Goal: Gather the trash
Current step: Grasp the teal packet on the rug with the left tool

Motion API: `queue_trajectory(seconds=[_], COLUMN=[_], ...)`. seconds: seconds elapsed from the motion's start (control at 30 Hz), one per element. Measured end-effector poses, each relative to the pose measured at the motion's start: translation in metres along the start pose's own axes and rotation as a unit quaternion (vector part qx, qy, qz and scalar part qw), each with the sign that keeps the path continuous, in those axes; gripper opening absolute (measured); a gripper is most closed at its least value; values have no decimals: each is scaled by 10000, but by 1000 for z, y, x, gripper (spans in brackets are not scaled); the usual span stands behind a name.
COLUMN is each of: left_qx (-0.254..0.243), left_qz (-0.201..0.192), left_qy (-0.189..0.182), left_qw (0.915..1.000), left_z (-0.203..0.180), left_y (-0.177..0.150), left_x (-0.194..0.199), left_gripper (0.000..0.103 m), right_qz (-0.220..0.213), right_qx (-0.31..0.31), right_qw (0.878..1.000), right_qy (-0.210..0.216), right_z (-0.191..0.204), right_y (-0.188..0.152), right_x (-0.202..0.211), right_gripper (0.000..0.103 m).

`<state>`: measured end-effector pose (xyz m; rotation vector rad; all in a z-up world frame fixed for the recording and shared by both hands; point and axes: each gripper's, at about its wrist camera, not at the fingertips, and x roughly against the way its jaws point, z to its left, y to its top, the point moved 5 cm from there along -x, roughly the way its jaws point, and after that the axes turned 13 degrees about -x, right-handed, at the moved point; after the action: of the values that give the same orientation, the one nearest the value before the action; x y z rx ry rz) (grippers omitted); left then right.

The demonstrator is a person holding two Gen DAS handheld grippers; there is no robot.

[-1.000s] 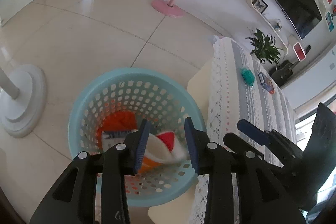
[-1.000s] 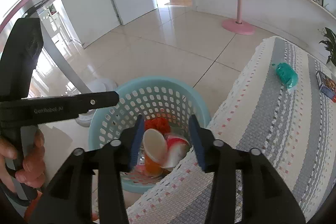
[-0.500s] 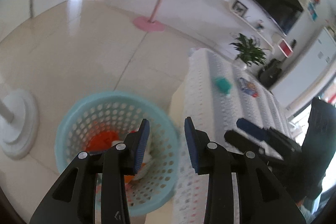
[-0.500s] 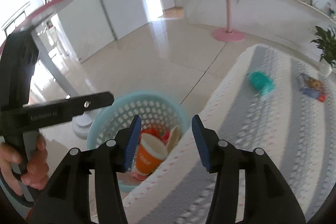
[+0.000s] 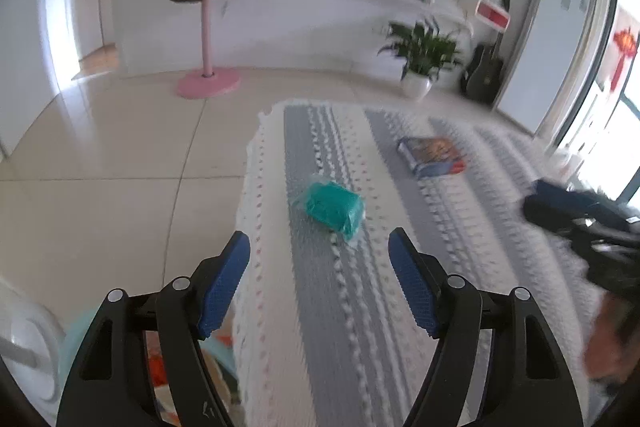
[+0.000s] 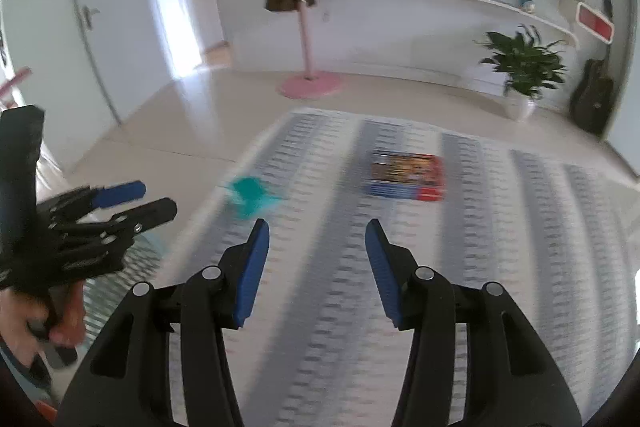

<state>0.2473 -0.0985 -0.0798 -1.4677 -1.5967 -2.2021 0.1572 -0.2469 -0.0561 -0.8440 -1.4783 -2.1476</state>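
Note:
A crumpled teal wrapper (image 5: 334,207) lies on the striped tablecloth (image 5: 360,307) near its left edge; it also shows blurred in the right wrist view (image 6: 250,195). A flat colourful packet (image 5: 432,155) lies farther back on the cloth, also in the right wrist view (image 6: 406,175). My left gripper (image 5: 320,275) is open and empty, just short of the teal wrapper. My right gripper (image 6: 316,261) is open and empty above the cloth, short of the packet. The light blue trash basket (image 5: 74,339) peeks in at the lower left, with orange trash inside.
A pink coat stand (image 5: 207,83) with bags stands on the tiled floor behind the table. A potted plant (image 5: 420,67) sits by the far wall. A white round base (image 5: 24,351) is at the lower left. The left gripper appears at the left of the right wrist view (image 6: 116,215).
Both grippers swung up and away from the basket toward the tabletop. Both jaws opened wider. The teal wrapper now lies right ahead of the left gripper.

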Motion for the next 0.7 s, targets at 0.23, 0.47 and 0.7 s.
queue_trajectory(seconds=[0.23,0.47,0.7], left_qx=[345,230,249], left_qz=[343,530,93], left_qy=[64,73,-36], left_qw=[9988,9983,9996], left_z=[0,-17,-19], left_y=[12,16,3], left_x=[-60,-85,-71], left_gripper=[70,41,32], right_qz=[251,430,781], right_qx=[217,99,-779], right_qw=[9974,9955,9925], right_qy=[-634,-833,-536], right_z=[-40,-41,-37], right_y=[37,67,47], right_x=[11,3,-65], right_gripper=[51,62,62])
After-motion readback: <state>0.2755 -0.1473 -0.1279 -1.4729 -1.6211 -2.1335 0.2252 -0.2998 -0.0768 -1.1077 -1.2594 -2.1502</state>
